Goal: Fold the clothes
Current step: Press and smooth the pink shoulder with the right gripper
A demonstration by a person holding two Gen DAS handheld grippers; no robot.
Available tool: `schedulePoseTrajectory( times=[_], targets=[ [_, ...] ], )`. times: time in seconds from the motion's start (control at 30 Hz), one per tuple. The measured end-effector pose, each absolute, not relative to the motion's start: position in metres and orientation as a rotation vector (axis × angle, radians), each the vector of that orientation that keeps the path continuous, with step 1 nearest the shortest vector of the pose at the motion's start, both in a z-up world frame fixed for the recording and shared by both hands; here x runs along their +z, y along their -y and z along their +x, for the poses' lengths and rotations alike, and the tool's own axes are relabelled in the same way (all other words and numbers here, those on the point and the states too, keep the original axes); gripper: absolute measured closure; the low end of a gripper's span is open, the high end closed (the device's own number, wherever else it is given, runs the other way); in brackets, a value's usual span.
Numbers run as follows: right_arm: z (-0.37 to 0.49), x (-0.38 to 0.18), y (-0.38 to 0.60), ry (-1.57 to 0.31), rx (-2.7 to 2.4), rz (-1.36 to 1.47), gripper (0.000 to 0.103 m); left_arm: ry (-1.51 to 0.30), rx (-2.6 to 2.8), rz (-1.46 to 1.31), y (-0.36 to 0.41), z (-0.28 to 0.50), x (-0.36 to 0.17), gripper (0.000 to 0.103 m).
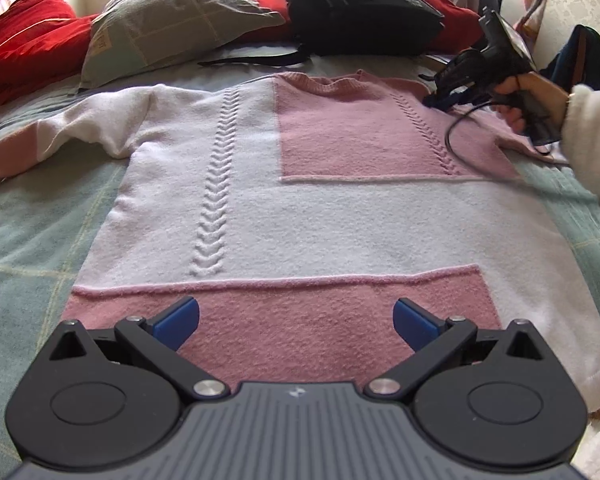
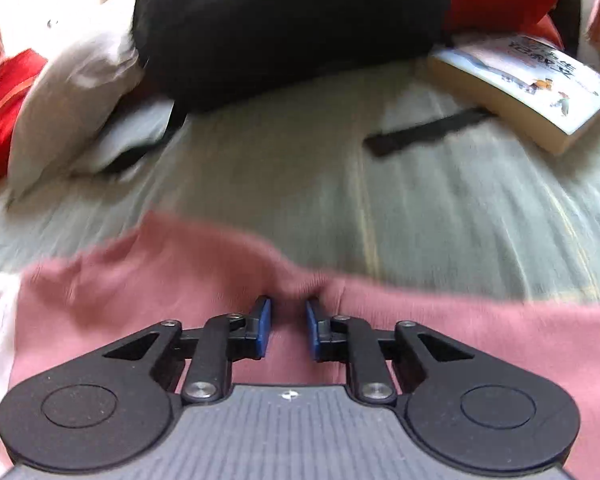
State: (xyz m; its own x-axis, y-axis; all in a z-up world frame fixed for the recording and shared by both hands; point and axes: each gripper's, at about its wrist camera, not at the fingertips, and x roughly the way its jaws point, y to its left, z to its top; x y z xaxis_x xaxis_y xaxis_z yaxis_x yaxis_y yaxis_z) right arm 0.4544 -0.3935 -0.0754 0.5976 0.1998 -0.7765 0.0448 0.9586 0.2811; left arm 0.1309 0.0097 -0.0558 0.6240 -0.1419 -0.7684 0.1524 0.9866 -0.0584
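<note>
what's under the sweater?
The pink-and-white sweater lies flat on a green checked bedspread, which shows around its edges. Whatever sits beneath the sweater's body is covered. The right gripper is closing on its pink shoulder edge; the left gripper hovers open.

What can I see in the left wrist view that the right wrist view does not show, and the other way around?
Only the left wrist view shows the whole sweater laid flat, with its white panels and left sleeve, the open left gripper over the hem, and the hand holding the right gripper at the shoulder.

Only the right wrist view shows the book and the right gripper nearly closed on pink fabric, though blur hides whether it pinches.

Both show the black backpack, grey pillow, red cushions and green bedspread.
</note>
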Motion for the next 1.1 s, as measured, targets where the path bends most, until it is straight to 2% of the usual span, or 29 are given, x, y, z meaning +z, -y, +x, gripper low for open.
schedulePoseTrajectory(
  times=[0.07, 0.1, 0.13, 0.33, 0.5, 0.7, 0.87, 1.03, 1.1],
  targets=[
    [0.461, -0.074, 0.392, -0.902, 0.076, 0.299, 0.081, -0.878, -0.159, 0.005, -0.014, 0.130, -0.056, 0.001],
    [0.459, -0.067, 0.390, -0.869, 0.050, 0.259, 0.071, -0.876, -0.160, 0.001, -0.015, 0.130, -0.055, 0.001],
    [0.458, -0.061, 0.388, -0.841, 0.029, 0.224, 0.068, -0.873, -0.160, -0.002, -0.016, 0.129, -0.055, 0.001],
    [0.445, -0.050, 0.403, -0.809, -0.036, 0.090, 0.065, -0.874, -0.170, -0.007, -0.017, 0.131, -0.058, 0.001],
    [0.432, -0.071, 0.411, -0.856, 0.005, -0.008, 0.049, -0.876, -0.175, -0.006, -0.017, 0.130, -0.059, 0.001],
    [0.402, -0.080, 0.426, -0.849, 0.024, -0.021, 0.046, -0.877, -0.169, -0.007, -0.017, 0.131, -0.059, 0.001],
    [0.382, -0.052, 0.431, -0.775, -0.036, 0.070, 0.045, -0.876, -0.178, 0.006, -0.011, 0.131, -0.057, 0.001],
    [0.392, -0.063, 0.399, -0.902, 0.030, 0.056, 0.043, -0.878, -0.185, 0.011, -0.007, 0.132, -0.058, 0.001],
    [0.407, -0.076, 0.396, -0.907, -0.013, 0.076, 0.032, -0.877, -0.187, 0.017, -0.006, 0.130, -0.057, 0.001]
  ],
)
